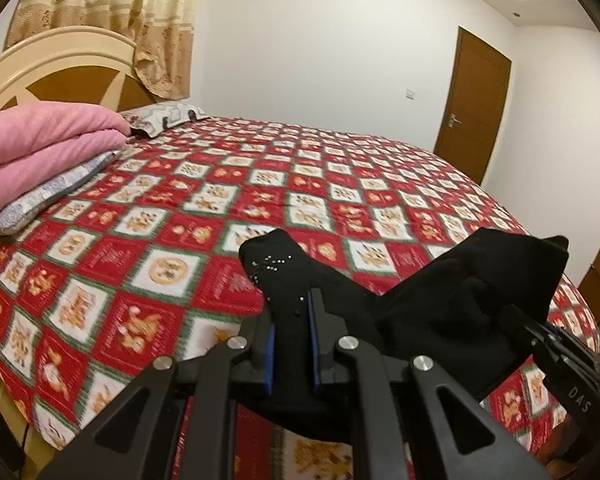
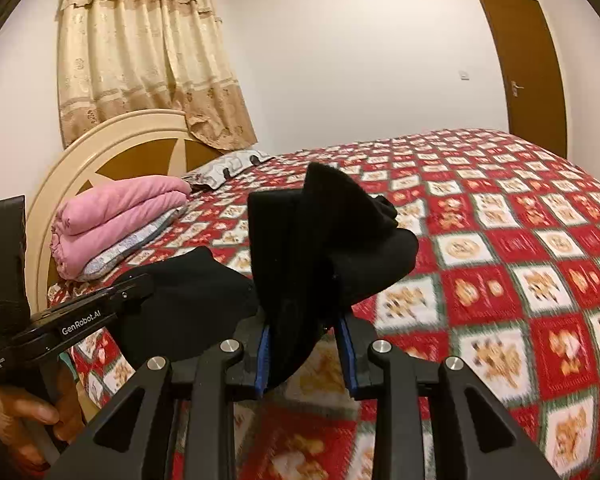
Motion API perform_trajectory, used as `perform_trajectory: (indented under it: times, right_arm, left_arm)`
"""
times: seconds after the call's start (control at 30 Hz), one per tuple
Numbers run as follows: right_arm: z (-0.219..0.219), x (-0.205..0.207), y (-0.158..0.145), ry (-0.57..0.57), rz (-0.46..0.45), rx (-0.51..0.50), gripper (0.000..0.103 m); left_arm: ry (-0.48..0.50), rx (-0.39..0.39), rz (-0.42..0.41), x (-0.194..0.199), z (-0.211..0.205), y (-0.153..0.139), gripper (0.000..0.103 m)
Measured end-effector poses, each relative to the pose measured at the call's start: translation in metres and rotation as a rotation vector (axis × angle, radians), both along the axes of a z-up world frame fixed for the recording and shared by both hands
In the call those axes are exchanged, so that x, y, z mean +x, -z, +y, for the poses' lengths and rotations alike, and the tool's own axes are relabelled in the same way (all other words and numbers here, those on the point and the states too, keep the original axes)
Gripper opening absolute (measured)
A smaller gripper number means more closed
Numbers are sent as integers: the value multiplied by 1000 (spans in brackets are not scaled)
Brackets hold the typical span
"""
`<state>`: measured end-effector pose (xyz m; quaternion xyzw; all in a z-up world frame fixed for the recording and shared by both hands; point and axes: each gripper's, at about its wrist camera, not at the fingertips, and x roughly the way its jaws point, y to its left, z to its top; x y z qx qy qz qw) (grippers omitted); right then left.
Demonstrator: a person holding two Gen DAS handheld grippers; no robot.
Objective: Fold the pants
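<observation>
The black pants (image 1: 440, 300) hang in the air above the red patterned bed, held by both grippers. My left gripper (image 1: 292, 320) is shut on one bunched corner of the pants, which sticks up between its blue pads. My right gripper (image 2: 304, 328) holds another bunched part of the pants (image 2: 320, 240); the cloth lies against its left pad and a gap shows beside the right pad. The right gripper also shows in the left wrist view (image 1: 556, 344), and the left gripper in the right wrist view (image 2: 112, 300). The cloth sags between the two.
The bed (image 1: 260, 184) with a red, white and green quilt fills the middle. A folded pink blanket (image 1: 40, 148) on pillows lies by the cream headboard (image 1: 56, 64). A brown door (image 1: 476, 104) stands far right. A curtain (image 2: 148, 56) hangs behind the headboard.
</observation>
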<state>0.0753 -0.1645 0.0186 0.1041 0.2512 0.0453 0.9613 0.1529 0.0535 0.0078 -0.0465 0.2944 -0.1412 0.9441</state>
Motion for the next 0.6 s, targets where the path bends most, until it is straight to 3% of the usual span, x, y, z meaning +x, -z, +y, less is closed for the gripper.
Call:
perform_trajectory:
  times: [0.6]
  right_arm:
    - [82, 101, 0, -134, -41, 25, 30]
  left_arm:
    - [-223, 75, -63, 62, 71, -4, 14]
